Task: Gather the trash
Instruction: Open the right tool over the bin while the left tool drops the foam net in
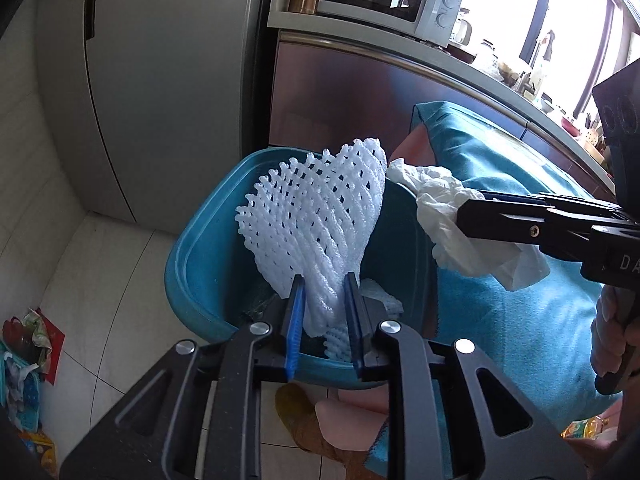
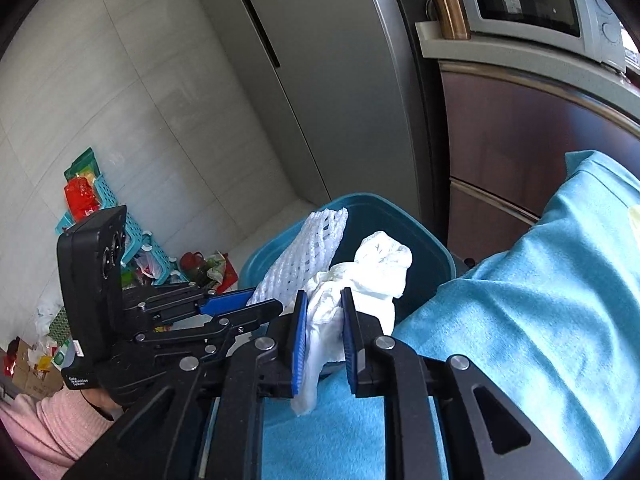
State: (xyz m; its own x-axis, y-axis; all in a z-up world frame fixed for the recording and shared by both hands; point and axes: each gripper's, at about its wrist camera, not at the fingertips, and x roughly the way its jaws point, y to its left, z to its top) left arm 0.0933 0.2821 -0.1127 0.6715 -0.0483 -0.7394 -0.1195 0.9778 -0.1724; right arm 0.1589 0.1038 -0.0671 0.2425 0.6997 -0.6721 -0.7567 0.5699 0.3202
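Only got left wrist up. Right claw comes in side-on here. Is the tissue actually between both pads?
Observer: Yes. In the right wrist view the right claw has the crumpled tissue pinched between both blue pads, with a tail hanging below them.
Operator: Anything behind the left claw?
Observer: A pink sleeve shows behind the left claw, which grips the white foam net in front of the teal bin.
Operator: More stuff on the floor?
Observer: A teal lattice basket stands by the wall, with a red packet at its top.
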